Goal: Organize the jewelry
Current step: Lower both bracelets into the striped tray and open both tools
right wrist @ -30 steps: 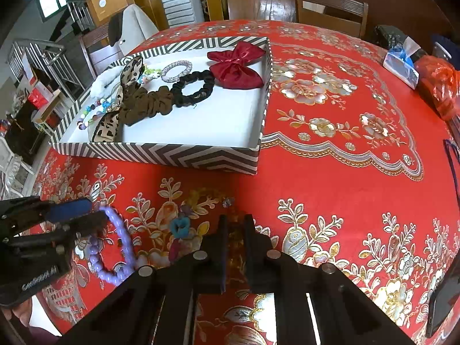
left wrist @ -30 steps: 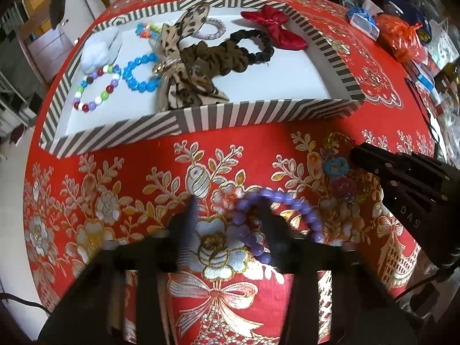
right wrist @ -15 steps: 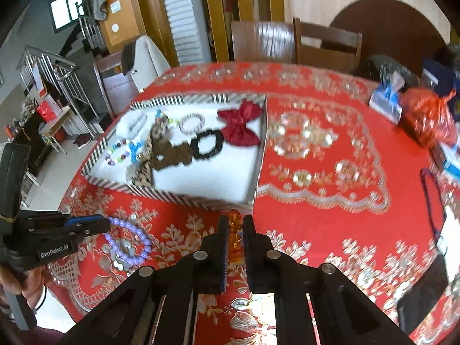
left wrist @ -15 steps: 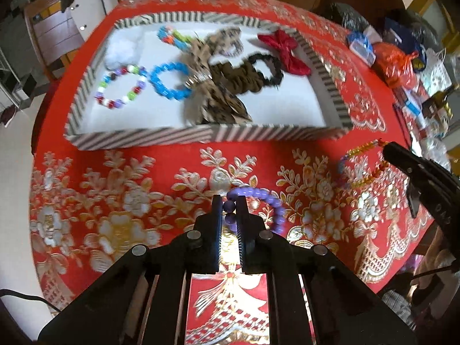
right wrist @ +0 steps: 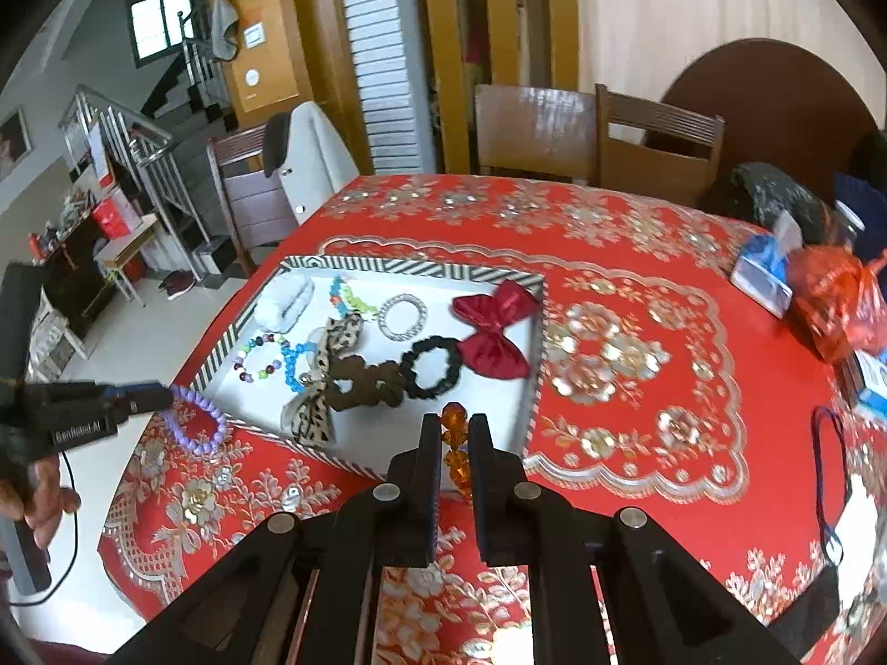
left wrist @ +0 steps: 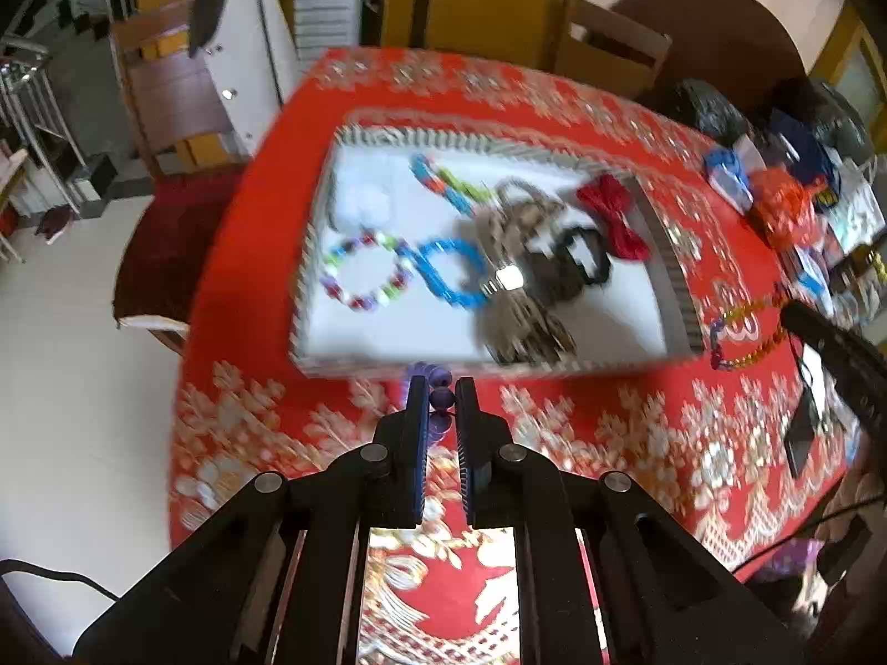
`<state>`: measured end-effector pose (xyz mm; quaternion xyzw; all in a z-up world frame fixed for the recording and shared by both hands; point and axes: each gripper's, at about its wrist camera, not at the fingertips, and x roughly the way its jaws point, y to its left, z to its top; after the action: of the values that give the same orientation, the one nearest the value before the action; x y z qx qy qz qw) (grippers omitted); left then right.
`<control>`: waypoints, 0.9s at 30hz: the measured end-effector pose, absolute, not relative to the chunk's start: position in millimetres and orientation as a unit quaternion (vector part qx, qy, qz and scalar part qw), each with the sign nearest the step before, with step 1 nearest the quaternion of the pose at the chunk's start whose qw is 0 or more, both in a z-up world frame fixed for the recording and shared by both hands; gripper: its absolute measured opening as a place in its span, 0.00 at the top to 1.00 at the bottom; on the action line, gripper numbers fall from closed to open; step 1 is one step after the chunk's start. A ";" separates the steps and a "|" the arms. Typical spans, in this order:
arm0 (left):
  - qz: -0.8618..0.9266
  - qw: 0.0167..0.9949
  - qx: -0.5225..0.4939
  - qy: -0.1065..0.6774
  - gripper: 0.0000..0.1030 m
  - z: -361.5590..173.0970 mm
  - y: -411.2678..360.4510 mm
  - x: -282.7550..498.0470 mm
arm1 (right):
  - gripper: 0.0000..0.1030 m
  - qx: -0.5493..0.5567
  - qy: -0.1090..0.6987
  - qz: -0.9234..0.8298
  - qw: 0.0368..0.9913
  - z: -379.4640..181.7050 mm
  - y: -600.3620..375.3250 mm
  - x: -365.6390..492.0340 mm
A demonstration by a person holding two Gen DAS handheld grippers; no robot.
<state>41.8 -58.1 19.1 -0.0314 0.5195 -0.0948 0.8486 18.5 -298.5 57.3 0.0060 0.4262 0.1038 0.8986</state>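
My left gripper (left wrist: 442, 388) is shut on a purple bead bracelet (left wrist: 442, 396), held in the air above the red tablecloth just before the striped tray (left wrist: 679, 299). The bracelet hangs from it in the right wrist view (right wrist: 199, 421). My right gripper (right wrist: 450, 425) is shut on an amber bead bracelet (right wrist: 453, 443), lifted near the tray's front right corner (right wrist: 535, 404); it shows in the left wrist view (left wrist: 743, 332) too. The tray holds bead bracelets (right wrist: 260, 357), a leopard bow (right wrist: 319, 388), dark scrunchies (right wrist: 432, 368) and a red bow (right wrist: 493, 341).
Bags, a tissue pack (right wrist: 762, 271) and an orange bag (right wrist: 837, 299) crowd the table's right side. Wooden chairs (right wrist: 599, 133) stand behind the table. A chair with a white jacket (right wrist: 294, 160) stands at the far left. A phone (left wrist: 801, 432) lies at the right edge.
Both grippers closed on their bracelets on the cloth and have lifted them, rising and moving toward the tray.
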 end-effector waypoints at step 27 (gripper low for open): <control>-0.072 0.824 -0.070 0.558 0.92 -19.6 -75.6 124.5 | 0.91 0.032 0.532 0.122 0.837 -32.1 -292.4 105.8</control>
<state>124.5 -75.6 -19.6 -0.0700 0.5578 -0.0724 0.8239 105.8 -292.4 -32.1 0.0316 0.5324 0.1225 0.8370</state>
